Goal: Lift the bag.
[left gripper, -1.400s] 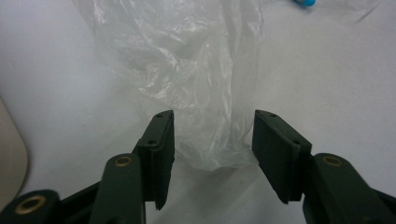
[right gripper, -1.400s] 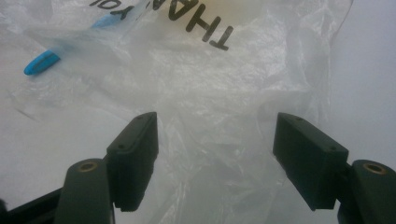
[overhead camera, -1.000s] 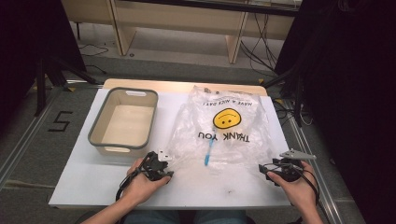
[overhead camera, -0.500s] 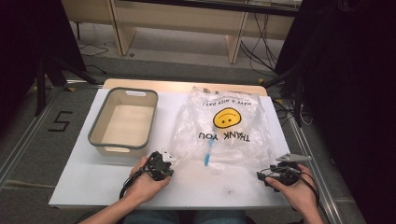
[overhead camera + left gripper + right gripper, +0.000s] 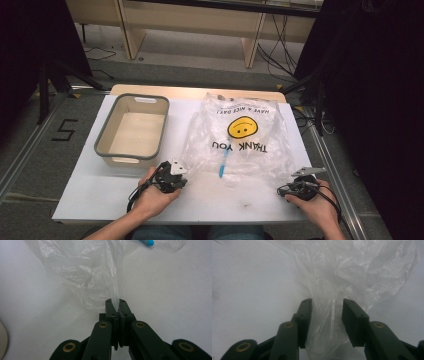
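You are gripping the near edge of the plastic bag (image 5: 240,137), lying flat on the table (image 5: 90,200): left gripper (image 5: 115,305) is pinching it tightly, right gripper (image 5: 325,312) is half-open and has just been closing around a fold (not yet pressing). Finish closing, then lift both corners together.

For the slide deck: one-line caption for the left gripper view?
Left gripper fingers shut on a fold of the clear plastic bag over the white table.

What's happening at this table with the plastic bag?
A person works a clear plastic bag with two hand-held tools. The left tool is pinched shut on the bag's near corner. The right tool has just been closing, with bag film between its jaws but not yet clamped. A grey bin sits beside the bag.
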The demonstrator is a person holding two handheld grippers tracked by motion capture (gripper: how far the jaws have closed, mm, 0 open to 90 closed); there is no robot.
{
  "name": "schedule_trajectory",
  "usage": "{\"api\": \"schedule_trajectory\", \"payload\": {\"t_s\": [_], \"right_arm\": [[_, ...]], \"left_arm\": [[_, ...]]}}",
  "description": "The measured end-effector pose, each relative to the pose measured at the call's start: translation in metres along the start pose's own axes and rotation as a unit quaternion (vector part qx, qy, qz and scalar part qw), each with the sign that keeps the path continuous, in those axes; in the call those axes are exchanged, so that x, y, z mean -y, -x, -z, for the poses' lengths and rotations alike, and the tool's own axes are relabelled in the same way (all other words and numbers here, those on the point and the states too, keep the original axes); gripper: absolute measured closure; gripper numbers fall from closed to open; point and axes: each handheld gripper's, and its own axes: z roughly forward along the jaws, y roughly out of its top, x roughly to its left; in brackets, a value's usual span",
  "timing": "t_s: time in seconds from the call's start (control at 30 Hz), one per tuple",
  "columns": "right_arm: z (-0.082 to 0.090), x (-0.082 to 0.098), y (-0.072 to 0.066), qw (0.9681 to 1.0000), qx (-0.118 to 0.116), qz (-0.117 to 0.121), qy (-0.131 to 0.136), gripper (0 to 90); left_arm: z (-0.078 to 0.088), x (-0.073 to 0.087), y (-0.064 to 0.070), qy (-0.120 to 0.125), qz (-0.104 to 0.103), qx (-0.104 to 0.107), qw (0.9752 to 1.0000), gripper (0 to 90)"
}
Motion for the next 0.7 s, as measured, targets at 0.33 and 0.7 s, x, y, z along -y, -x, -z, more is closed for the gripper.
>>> {"api": "schedule_trajectory", "payload": {"t_s": [0.33, 0.7], "right_arm": [[-0.001, -0.003, 0.001, 0.9998, -0.019, -0.003, -0.008, 83.4], [0.000, -0.003, 0.002, 0.9995, -0.028, -0.016, -0.004, 89.0]], "left_arm": [[0.011, -0.002, 0.001, 0.053, -0.017, 0.005, 0.9985, 89.1], [0.025, -0.009, 0.001, 0.119, -0.029, 0.005, 0.9924, 89.2]]}}
